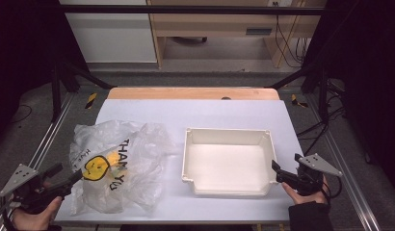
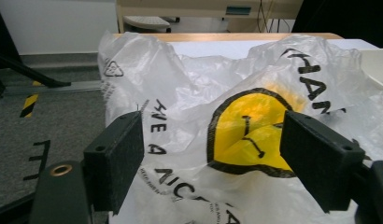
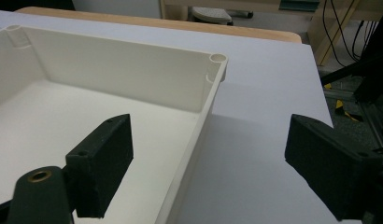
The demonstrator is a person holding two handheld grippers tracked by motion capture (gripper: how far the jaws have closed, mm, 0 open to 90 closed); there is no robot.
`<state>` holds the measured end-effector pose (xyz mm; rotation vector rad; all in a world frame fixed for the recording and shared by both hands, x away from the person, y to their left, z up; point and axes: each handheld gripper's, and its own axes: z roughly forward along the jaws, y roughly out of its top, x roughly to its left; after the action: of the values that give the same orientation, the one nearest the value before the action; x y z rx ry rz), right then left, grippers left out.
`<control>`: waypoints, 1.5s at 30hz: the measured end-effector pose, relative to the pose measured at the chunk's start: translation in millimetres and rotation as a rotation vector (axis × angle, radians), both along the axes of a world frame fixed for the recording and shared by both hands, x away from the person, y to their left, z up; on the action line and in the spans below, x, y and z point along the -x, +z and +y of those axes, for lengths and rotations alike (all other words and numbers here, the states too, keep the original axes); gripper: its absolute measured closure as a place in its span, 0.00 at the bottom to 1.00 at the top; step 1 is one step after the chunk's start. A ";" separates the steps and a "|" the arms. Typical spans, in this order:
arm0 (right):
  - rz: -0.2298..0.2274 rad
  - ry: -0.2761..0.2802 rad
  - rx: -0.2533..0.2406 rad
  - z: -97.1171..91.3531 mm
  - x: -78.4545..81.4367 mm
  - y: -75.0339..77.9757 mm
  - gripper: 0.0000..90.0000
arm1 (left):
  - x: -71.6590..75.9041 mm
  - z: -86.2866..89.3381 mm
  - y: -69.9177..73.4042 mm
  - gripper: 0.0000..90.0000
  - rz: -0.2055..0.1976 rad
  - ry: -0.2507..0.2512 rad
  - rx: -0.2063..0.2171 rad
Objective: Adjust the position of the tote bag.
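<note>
We saw the tabletop [image 1: 195,113] first, a pale white sheet over a wooden board whose far edge showed as a tan strip. On its right half sat a white plastic tray [image 1: 228,135], shallow and rectangular, with nothing inside it; in the right gripper view its near right wall [image 3: 199,126] ran up between the two black jaws toward a rounded corner post. On the left half lay a crumpled clear plastic bag [image 1: 138,144], flattened against the sheet and just beside the tray, printed with black lettering and a yellow smiley face [image 1: 96,167]. We found the left tongs [image 1: 65,177] at the near left corner, held in a hand and pointed at the bag's near edge; in the left gripper view [image 2: 213,140] their jaws stood wide, with the bag's yellow face rising between them and the pads not pressing on it. The right tongs [image 1: 276,169] were at the tray's near right corner, likewise held in a hand, and in the right gripper view [image 3: 208,149] their jaws also stood wide, astride the tray wall without closing on it.
</note>
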<state>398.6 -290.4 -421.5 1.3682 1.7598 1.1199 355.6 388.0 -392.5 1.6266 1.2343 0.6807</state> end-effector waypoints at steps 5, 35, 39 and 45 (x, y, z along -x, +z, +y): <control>0.000 0.000 0.001 1.8 0.0 0.9 0.18 | -2.4 -8.5 1.9 0.24 -0.001 -0.016 -0.009; -0.026 0.049 0.000 23.2 4.5 12.0 0.24 | -27.6 -72.5 34.2 0.24 -0.035 -0.145 -0.050; -0.027 0.060 -0.001 26.1 4.8 13.3 0.24 | -27.5 -80.4 32.4 0.25 -0.034 -0.159 -0.070; -0.024 0.070 0.000 28.6 4.5 12.8 0.24 | -24.3 -90.6 27.9 0.26 -0.011 -0.175 -0.104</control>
<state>394.1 -261.8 -408.7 1.2973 1.8027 1.1688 379.8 297.4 -364.5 1.7904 1.0485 0.6520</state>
